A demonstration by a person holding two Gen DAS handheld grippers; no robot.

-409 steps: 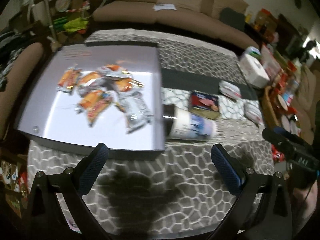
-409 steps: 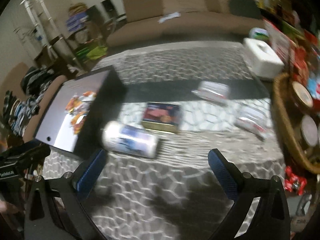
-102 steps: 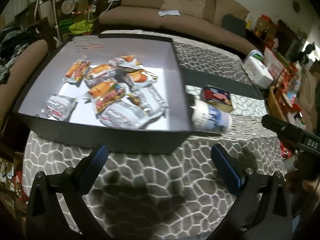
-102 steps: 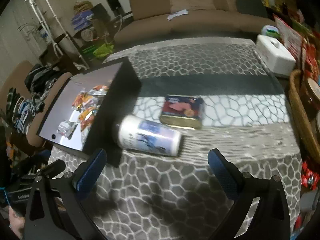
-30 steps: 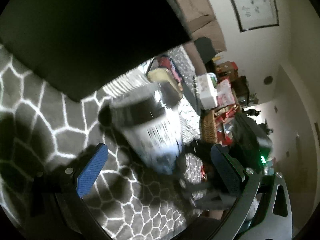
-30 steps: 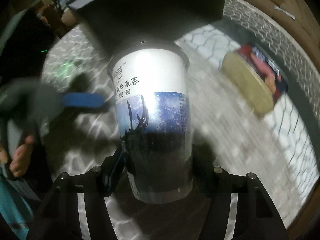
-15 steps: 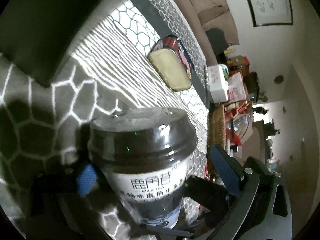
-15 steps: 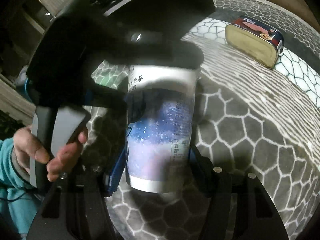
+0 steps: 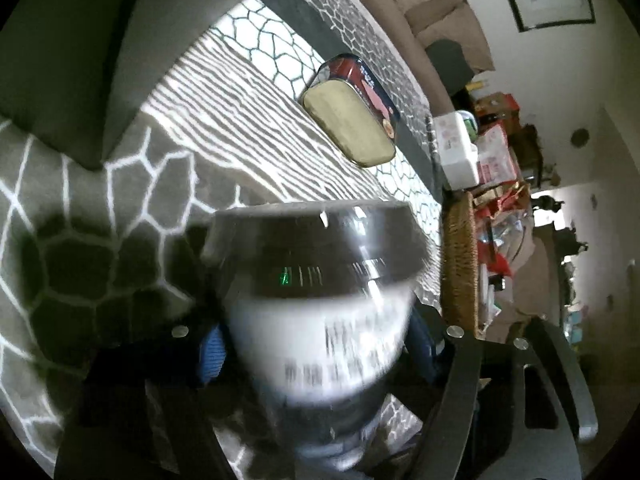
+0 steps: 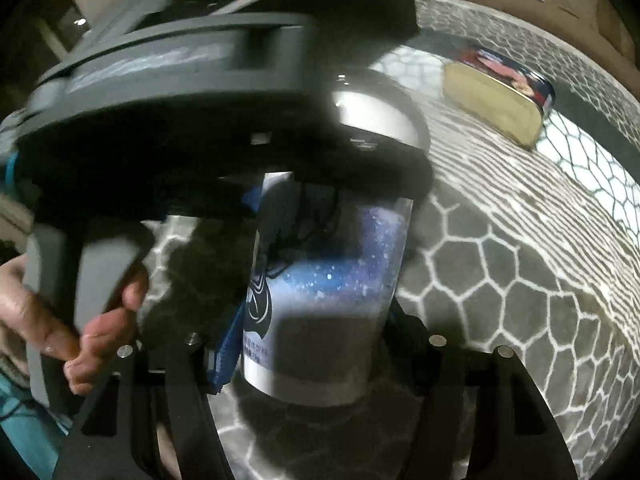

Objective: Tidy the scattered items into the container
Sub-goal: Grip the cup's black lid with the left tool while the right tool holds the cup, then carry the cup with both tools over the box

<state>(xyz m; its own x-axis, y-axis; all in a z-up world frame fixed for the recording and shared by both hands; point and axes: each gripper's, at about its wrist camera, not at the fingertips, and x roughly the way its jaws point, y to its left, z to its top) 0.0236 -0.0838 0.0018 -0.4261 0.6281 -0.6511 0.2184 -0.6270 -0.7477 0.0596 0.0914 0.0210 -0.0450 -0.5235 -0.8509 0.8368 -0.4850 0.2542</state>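
Note:
A white and blue milk tea cup (image 9: 320, 320) with a dark lid fills the left wrist view, and it also shows in the right wrist view (image 10: 328, 280). My left gripper (image 9: 316, 348) is shut on the cup just below the lid. My right gripper (image 10: 308, 344) is shut on its lower body. The left gripper's grey body (image 10: 180, 92) and the hand on it cross the right wrist view. The black container (image 9: 68, 60) stands at the upper left; its inside is hidden. A red and gold tin (image 9: 352, 116) lies on the cloth beyond the cup.
The table has a grey honeycomb-pattern cloth (image 9: 100, 220). A wicker basket (image 9: 460, 264) of packets and a white box (image 9: 456, 148) stand at the table's far side. A brown sofa (image 9: 424, 12) runs behind the table.
The left gripper has closed on the cup under its lid. The cup has turned in the grip and now blurs. The right gripper still holds its lower part.

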